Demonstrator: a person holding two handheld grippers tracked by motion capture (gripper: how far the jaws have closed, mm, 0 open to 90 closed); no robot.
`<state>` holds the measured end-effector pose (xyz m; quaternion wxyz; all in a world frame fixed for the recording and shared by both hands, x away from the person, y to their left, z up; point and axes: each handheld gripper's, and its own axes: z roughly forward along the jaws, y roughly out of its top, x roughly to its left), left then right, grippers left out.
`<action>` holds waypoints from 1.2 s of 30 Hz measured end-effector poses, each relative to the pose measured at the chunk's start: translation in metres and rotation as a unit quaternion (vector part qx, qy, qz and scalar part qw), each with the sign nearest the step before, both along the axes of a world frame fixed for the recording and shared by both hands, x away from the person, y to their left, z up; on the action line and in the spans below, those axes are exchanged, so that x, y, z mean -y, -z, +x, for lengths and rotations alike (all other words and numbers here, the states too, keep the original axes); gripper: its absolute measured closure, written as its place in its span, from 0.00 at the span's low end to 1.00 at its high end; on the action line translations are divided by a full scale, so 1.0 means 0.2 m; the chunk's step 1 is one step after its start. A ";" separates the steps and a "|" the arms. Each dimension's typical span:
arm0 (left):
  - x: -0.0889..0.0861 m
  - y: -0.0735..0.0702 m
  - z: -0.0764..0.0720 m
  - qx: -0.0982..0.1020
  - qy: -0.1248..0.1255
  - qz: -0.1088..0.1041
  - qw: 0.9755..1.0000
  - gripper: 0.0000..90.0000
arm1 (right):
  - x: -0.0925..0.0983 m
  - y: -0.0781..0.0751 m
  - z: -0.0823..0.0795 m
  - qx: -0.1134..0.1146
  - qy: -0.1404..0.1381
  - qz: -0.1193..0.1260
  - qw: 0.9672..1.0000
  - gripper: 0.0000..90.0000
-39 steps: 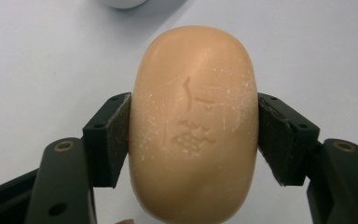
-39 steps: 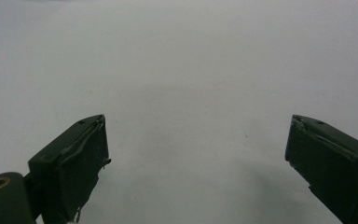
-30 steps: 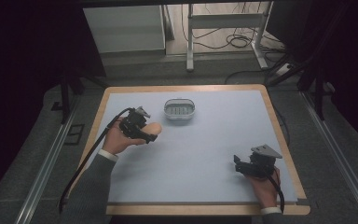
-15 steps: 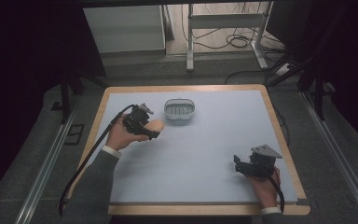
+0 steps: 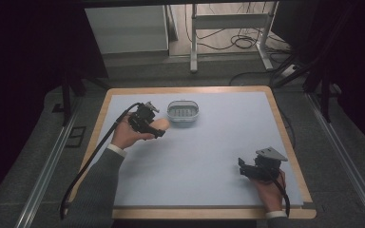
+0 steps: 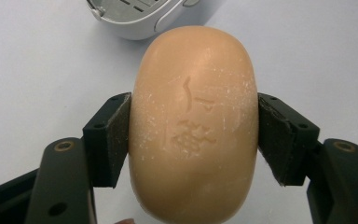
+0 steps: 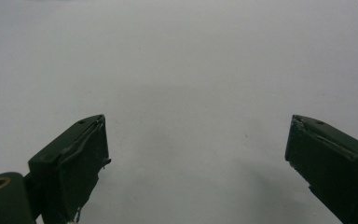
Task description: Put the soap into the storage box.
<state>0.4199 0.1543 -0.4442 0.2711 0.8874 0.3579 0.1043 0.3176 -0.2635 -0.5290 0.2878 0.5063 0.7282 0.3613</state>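
I have the smooth, peach-coloured oval bar of soap (image 6: 193, 126) pinched in my left gripper (image 5: 145, 121). The two black jaws press on its long sides, one on each side, and the stamped mark on top faces up at me. From above, the soap (image 5: 160, 124) sits just past my left hand (image 5: 126, 137), over the pale blue desk (image 5: 209, 142), toward the far left part of it.

Just beyond the soap is the small white plastic soap dish (image 5: 183, 112) with slots in its bottom. It stands near the far edge of the desk, a little left of the middle. In the left gripper view its rim (image 6: 135, 18) is right behind the soap.

My right gripper (image 5: 255, 167) rests near the near right corner of the desk. Its jaws are spread wide apart and hold nothing, with bare desk between them.

I think the soap is meant to go into the dish. Soap is slippery and round, so it could squirt out if I squeeze harder. If I let go too soon, it may hit the rim and tip the light dish or slide off.
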 end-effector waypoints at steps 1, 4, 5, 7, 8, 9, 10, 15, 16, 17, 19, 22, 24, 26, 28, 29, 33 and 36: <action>0.00 0.00 0.00 -0.001 0.001 0.000 1.000 0.36 | 0.00 0.00 0.00 0.000 0.000 0.000 1.000 0.07; 0.01 0.00 0.01 -0.001 0.001 0.001 1.000 0.36 | 0.00 0.00 0.00 0.000 0.001 0.000 1.000 0.07; 0.01 0.00 0.02 -0.002 0.002 0.002 1.000 0.36 | 0.00 0.00 0.00 0.000 0.001 -0.001 1.000 0.07; 0.01 0.00 0.02 -0.001 0.002 0.002 1.000 0.36 | 0.00 0.00 0.00 0.001 0.001 -0.001 1.000 0.07; 0.02 0.00 0.03 -0.001 0.002 0.002 1.000 0.36 | 0.00 0.00 0.00 0.001 0.001 -0.001 1.000 0.07; 0.02 0.00 0.03 -0.001 0.002 0.005 1.000 0.36 | 0.00 0.00 0.00 0.001 0.001 -0.001 1.000 0.07; 0.02 0.00 0.03 -0.001 0.003 0.009 1.000 0.36 | 0.00 0.00 0.00 0.001 0.001 -0.001 1.000 0.07; 0.02 -0.01 0.05 -0.006 0.005 0.000 1.000 0.36 | 0.00 0.00 0.00 0.000 0.001 -0.002 1.000 0.07; 0.02 -0.01 0.06 -0.005 0.005 0.002 1.000 0.36 | 0.00 0.00 0.00 0.000 0.001 -0.001 1.000 0.07; 0.02 -0.01 0.06 -0.005 0.005 0.003 1.000 0.36 | 0.00 0.00 0.00 0.001 0.001 -0.001 1.000 0.07; 0.03 -0.01 0.07 -0.005 0.006 0.002 1.000 0.36 | 0.00 0.00 0.00 0.000 0.000 -0.001 1.000 0.07; 0.05 -0.02 0.08 -0.006 0.010 0.002 1.000 0.36 | 0.00 0.00 0.00 0.000 0.000 -0.002 1.000 0.07; 0.06 -0.02 0.09 -0.006 0.011 0.004 1.000 0.36 | 0.00 0.00 0.00 0.001 0.001 -0.001 1.000 0.07; 0.07 -0.02 0.10 -0.008 0.013 0.003 1.000 0.36 | 0.00 0.00 0.00 0.001 0.001 -0.001 1.000 0.07; 0.08 -0.02 0.11 -0.008 0.014 0.007 1.000 0.36 | 0.00 0.00 0.00 0.000 0.001 -0.001 1.000 0.07; 0.08 -0.02 0.12 -0.008 0.014 0.007 1.000 0.36 | 0.00 0.00 0.00 0.000 0.001 -0.001 1.000 0.07; 0.10 -0.03 0.14 -0.008 0.018 0.011 1.000 0.36 | 0.00 0.00 0.00 -0.001 0.000 0.000 1.000 0.07; 0.12 -0.03 0.16 -0.008 0.022 0.014 1.000 0.36 | 0.00 0.00 0.00 -0.001 0.000 0.000 1.000 0.07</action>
